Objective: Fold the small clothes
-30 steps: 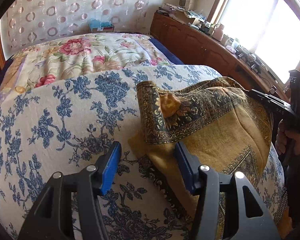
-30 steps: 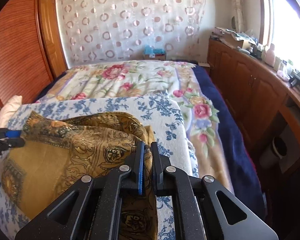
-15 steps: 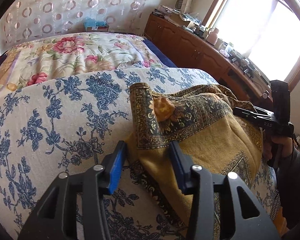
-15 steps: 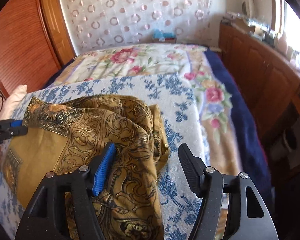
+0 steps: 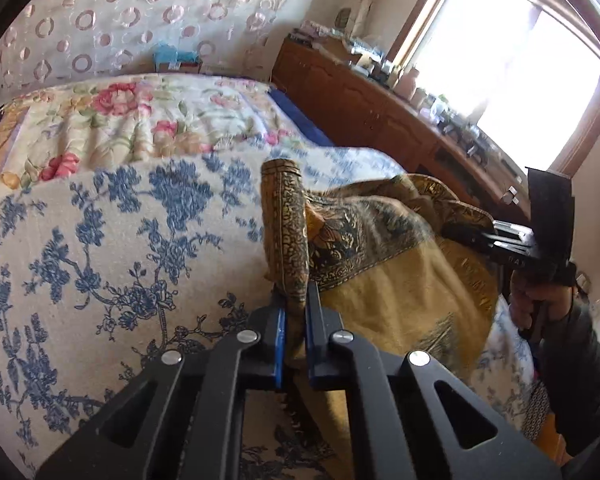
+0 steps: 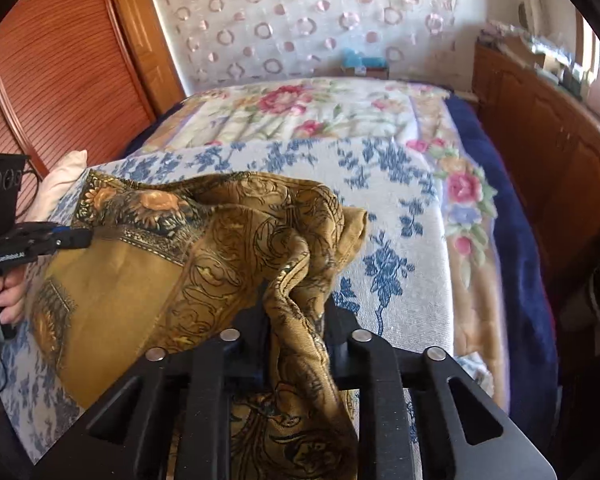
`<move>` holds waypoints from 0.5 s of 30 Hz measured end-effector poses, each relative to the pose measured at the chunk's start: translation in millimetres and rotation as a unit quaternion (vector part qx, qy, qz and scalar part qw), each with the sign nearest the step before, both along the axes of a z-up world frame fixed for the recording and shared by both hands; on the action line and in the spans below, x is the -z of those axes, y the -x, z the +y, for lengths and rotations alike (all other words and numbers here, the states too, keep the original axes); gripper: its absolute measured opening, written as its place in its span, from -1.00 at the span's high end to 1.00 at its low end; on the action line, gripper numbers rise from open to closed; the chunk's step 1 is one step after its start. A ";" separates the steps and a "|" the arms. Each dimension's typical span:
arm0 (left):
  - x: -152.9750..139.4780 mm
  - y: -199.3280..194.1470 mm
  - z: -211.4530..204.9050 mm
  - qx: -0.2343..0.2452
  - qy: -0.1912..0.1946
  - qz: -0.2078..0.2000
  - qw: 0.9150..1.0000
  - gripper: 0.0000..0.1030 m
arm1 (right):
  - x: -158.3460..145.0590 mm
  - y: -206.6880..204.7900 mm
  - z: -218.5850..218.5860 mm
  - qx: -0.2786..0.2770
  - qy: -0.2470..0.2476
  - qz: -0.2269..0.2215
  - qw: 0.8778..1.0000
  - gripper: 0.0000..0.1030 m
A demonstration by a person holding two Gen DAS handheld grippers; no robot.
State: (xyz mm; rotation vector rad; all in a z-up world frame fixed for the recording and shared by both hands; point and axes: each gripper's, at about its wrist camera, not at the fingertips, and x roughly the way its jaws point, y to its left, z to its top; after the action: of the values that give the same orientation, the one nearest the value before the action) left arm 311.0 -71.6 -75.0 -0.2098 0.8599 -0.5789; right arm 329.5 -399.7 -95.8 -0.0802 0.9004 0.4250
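A mustard-yellow cloth with a dark floral border (image 5: 388,280) lies bunched on the blue-flowered bedspread (image 5: 100,240). My left gripper (image 5: 296,320) is shut on the cloth's bordered edge, which stands up in a fold between the blue pads. In the right wrist view the same cloth (image 6: 140,280) spreads to the left, and my right gripper (image 6: 296,320) is shut on a gathered corner that drapes over its jaws. Each gripper also shows in the other's view: the right one (image 5: 472,236) and the left one (image 6: 76,238).
A pink-flowered quilt (image 6: 292,112) covers the far part of the bed. A wooden dresser with small items (image 5: 380,96) runs along the right under a bright window. A wooden headboard (image 6: 60,72) and a white pillow (image 6: 60,180) are at the left.
Both grippers were open half a second ago and have closed on the cloth. The left pinched the bordered edge; the right pinched the bunched corner it had let go of.
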 end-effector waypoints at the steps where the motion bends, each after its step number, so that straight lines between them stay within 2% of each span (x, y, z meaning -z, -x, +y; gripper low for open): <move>1: -5.8 3.8 2.2 0.000 0.002 -0.008 1.000 0.94 | -7.3 5.6 2.3 0.001 0.000 -0.017 1.000 0.70; 5: -35.3 27.7 12.4 -0.008 -0.003 -0.055 0.998 0.94 | -33.5 16.6 12.1 0.001 -0.014 -0.058 0.998 0.73; 8: -48.8 38.3 25.9 -0.022 -0.005 -0.074 0.997 0.94 | -54.6 24.8 31.1 -0.013 -0.015 -0.088 0.996 0.74; 15: -71.8 62.0 72.3 -0.065 -0.015 -0.110 0.992 0.94 | -74.7 22.8 79.5 -0.052 -0.019 -0.108 0.993 0.75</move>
State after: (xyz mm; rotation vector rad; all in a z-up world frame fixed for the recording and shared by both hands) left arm 249.0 0.7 -3.2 -0.1689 0.6362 -0.4574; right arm 306.7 -320.2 -21.1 -0.1351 0.6764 0.5198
